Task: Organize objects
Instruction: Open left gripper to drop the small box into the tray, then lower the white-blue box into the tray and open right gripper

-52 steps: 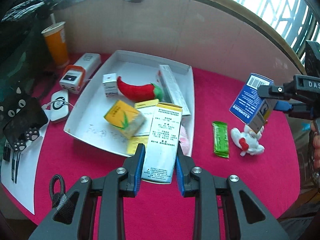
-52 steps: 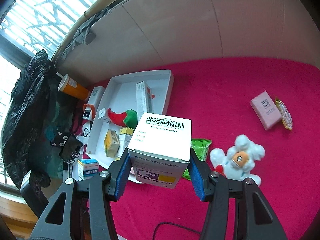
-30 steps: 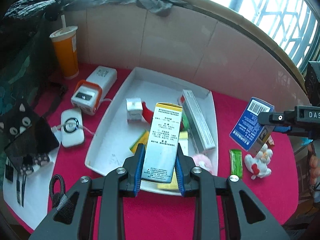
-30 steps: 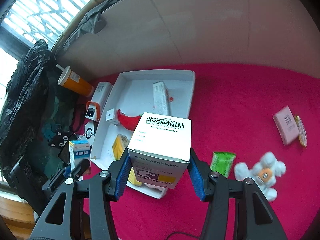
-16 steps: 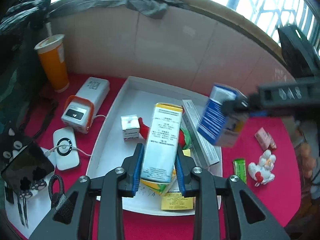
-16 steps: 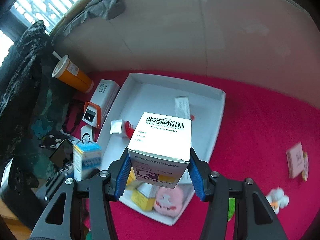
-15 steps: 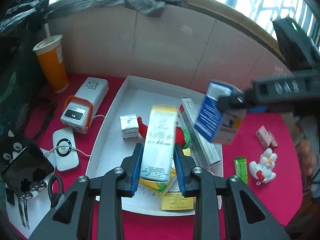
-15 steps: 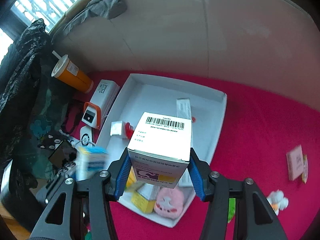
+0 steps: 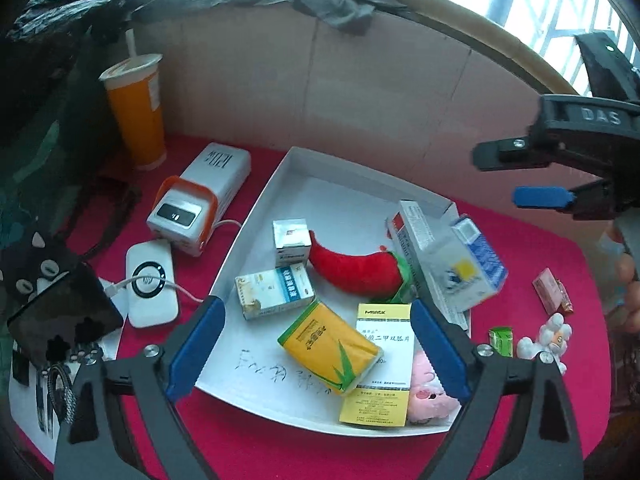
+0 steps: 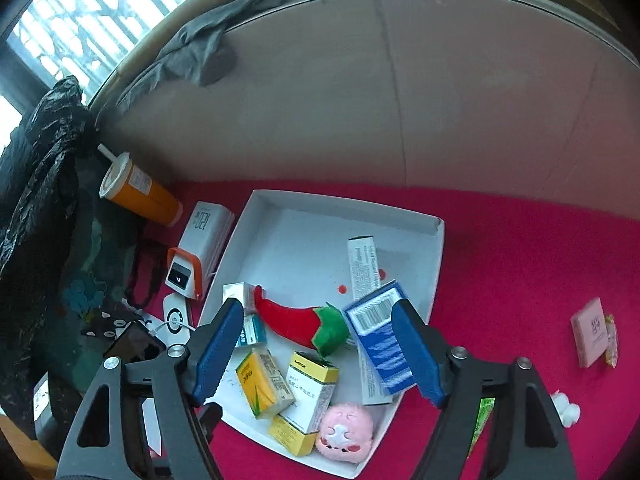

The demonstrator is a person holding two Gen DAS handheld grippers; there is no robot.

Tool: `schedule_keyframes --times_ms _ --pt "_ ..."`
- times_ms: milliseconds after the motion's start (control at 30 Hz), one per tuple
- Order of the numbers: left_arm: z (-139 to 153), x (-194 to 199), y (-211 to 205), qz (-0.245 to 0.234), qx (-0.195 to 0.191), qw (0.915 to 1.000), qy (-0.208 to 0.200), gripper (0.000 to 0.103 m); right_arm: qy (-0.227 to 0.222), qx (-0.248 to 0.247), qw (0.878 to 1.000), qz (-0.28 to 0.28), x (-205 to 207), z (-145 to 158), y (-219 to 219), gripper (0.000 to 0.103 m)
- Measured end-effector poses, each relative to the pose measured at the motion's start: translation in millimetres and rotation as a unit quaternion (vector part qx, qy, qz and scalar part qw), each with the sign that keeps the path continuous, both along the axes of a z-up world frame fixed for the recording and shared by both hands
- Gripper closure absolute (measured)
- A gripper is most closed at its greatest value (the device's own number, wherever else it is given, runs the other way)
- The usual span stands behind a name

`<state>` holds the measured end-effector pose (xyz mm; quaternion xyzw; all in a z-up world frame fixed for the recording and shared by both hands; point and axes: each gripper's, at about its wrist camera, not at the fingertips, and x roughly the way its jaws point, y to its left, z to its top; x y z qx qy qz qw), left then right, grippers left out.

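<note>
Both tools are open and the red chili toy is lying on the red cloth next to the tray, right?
Not quite. Both tools, left and right, are open, but the red plush chili toy lies inside the white cardboard tray, not on the cloth. The left wrist view shows it.

White tray (image 9: 256, 216): we find bare floor at its far end. Near end crowded by red chilli toy (image 9: 354, 268), yellow box (image 9: 328, 346), blue box (image 10: 380, 336) and pink plush (image 10: 346, 432).

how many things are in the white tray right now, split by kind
white tray
boxes: 6 (small silver, white-blue, long white, blue-white, yellow-green, white-yellow)
plush toys: 2 (red chili, pink)
total: 8
</note>
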<state>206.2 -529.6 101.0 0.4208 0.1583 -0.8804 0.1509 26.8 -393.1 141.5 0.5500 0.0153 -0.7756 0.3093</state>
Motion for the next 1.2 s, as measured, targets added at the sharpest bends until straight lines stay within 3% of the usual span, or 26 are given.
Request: schedule_keyframes --times_ms 333,500,633,733,867,1200 --pt "5.2 2.4 22.1 -0.012 -0.011 0.9999 0.000 0.009 0.001 -0.003 1.000 -0.026 4.5 -0.5 46.3 0.022" --pt "7.4 12.1 32.4 -0.008 0.007 0.9999 0.005 0.008 0.026 0.054 0.997 -0.038 -17.7 -19.4 81.7 0.013" --pt "10.6 31.9 41.8 -0.006 0.019 0.9998 0.009 0.008 0.047 0.133 0.990 0.017 -29.6 -54.9 99.1 0.013" --pt "9.1 47.1 47.2 0.003 0.018 0.9998 0.001 0.008 0.061 0.156 0.983 0.074 -27.1 -73.0 99.6 0.013" --pt "0.7 65.0 46.4 0.042 0.031 0.9985 -0.018 0.008 0.112 0.187 0.961 0.173 -15.6 -83.7 73.2 0.005" --pt "-6.5 88.0 60.3 0.087 0.037 0.9946 -0.043 0.008 0.077 0.166 0.949 0.257 -6.3 -111.0 45.1 0.004"
